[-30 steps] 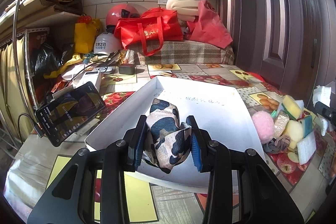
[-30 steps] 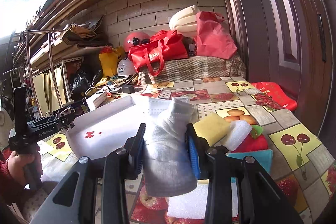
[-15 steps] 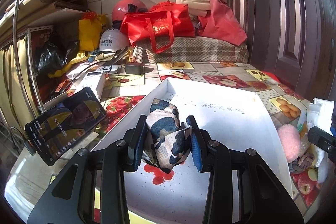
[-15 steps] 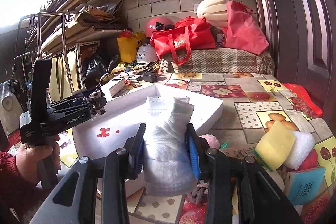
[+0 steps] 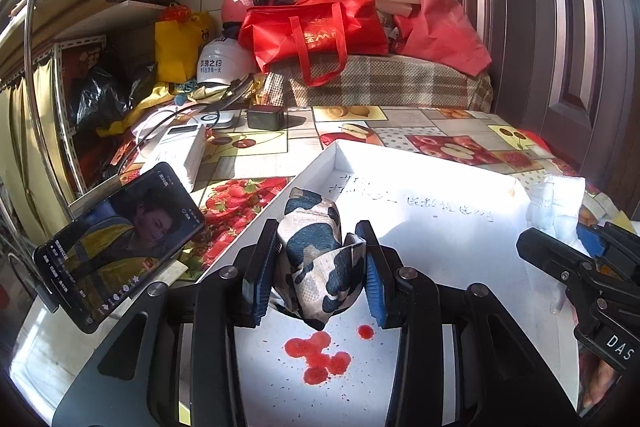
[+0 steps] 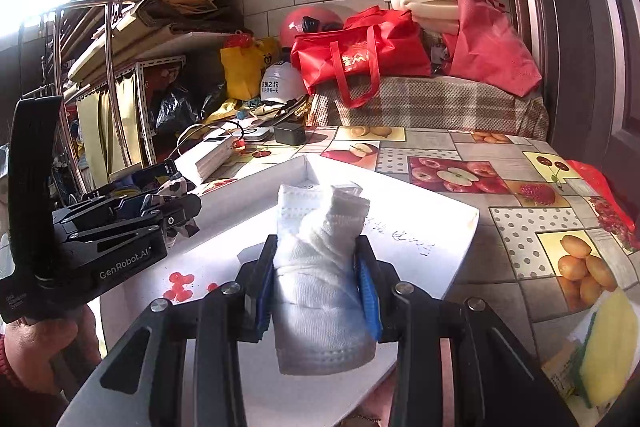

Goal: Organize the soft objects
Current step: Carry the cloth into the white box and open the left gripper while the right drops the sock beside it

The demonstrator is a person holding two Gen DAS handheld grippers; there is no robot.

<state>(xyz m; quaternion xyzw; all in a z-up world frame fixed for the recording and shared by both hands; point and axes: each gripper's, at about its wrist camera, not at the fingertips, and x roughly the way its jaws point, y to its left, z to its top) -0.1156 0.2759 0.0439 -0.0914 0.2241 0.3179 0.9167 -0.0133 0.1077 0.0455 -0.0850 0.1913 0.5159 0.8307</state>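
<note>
Left gripper (image 5: 316,267) clamps patterned cloth (image 5: 316,263) over tray (image 5: 440,247)

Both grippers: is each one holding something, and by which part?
Left gripper pinches the cow-print cloth bundle at its middle; right gripper pinches the white sock mid-length.

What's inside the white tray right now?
The white tray shows only red stains and handwriting; no soft items lie in it. The cow-print cloth and white sock, both gripped, hide some floor.
</note>
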